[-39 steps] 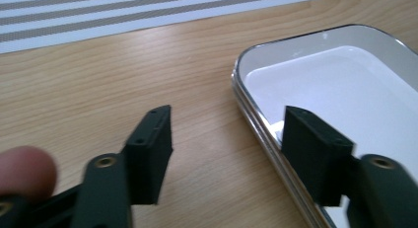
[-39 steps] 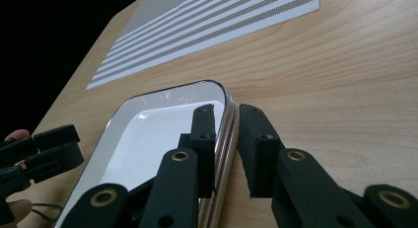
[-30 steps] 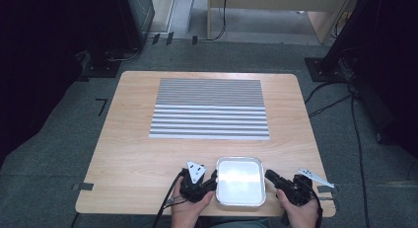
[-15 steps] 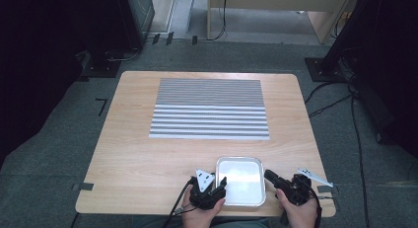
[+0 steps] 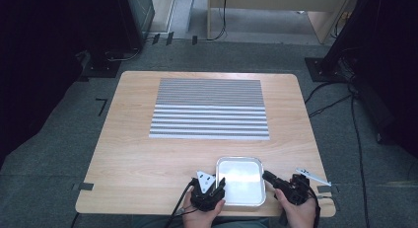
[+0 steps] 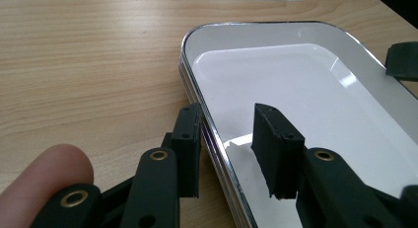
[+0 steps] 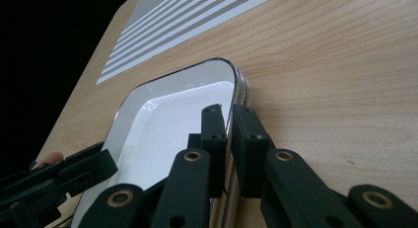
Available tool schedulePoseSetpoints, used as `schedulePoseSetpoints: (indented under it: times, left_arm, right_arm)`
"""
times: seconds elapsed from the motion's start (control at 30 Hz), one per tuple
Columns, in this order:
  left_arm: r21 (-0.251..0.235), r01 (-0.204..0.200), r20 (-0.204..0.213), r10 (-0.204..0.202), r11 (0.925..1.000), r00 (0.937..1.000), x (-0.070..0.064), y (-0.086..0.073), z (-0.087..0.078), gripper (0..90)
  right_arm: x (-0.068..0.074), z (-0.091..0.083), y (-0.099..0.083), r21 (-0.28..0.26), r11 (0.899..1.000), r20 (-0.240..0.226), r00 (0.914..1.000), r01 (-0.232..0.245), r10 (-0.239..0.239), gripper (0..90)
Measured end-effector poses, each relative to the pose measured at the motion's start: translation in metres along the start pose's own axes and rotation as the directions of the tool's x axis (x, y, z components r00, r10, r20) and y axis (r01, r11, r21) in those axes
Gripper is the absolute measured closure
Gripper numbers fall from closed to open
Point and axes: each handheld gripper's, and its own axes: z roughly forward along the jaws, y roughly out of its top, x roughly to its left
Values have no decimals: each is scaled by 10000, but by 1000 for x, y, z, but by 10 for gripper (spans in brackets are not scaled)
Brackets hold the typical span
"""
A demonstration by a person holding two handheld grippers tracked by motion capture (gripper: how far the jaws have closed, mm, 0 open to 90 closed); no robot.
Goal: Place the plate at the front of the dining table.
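Note:
A shallow white tray with a shiny metal rim (image 5: 241, 176) lies near the table's front edge, between both hands. My left gripper (image 5: 219, 184) is open and straddles the tray's left rim: in the left gripper view (image 6: 229, 151) one jaw stands outside on the wood and the other inside over the tray floor (image 6: 296, 80). My right gripper (image 5: 266, 176) is shut on the tray's right rim; the right gripper view (image 7: 227, 139) has the two jaws pinching the rim (image 7: 235, 85). The tray (image 7: 167, 124) holds nothing.
A grey-and-white striped mat (image 5: 209, 109) covers the far middle of the wooden table (image 5: 138, 159). The table's front edge runs just under both hands. Dark floor, cables and furniture legs surround the table.
My left gripper has moved right and slightly toward the front edge, and its jaws now sit astride the tray's left rim. The right gripper and the tray have not moved.

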Motion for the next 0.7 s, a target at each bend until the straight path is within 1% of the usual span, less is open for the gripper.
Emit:
schedulePoseSetpoints:
  times: [0.13,0.23,0.5,0.6,0.63,0.7]
  left_arm:
    - [5,-24,-30,24,10000,10000,0,0,0,645]
    - [163,-82,-101,84,9998,9999,0,-1,3,649]
    - [111,-121,-100,123,9999,9999,-1,-1,1,637]
    - [87,-158,-94,159,9998,9998,-2,-1,1,623]
    - [58,-222,-73,223,9997,9997,-2,-1,0,613]
    - [-27,-241,-94,241,9997,9997,-3,-1,-1,606]
  right_arm:
    - [0,0,0,34,10000,-54,9999,-89,89,859]
    - [0,0,0,76,9998,-58,9999,-158,158,869]
    - [-1,-3,1,-76,9998,-134,9997,-189,188,877]
    - [-2,-4,2,-93,9997,-248,9994,-237,235,878]
    - [-1,-4,2,-149,9993,-488,9982,-344,336,877]
    - [0,-5,2,-258,9994,-227,9995,-218,212,875]
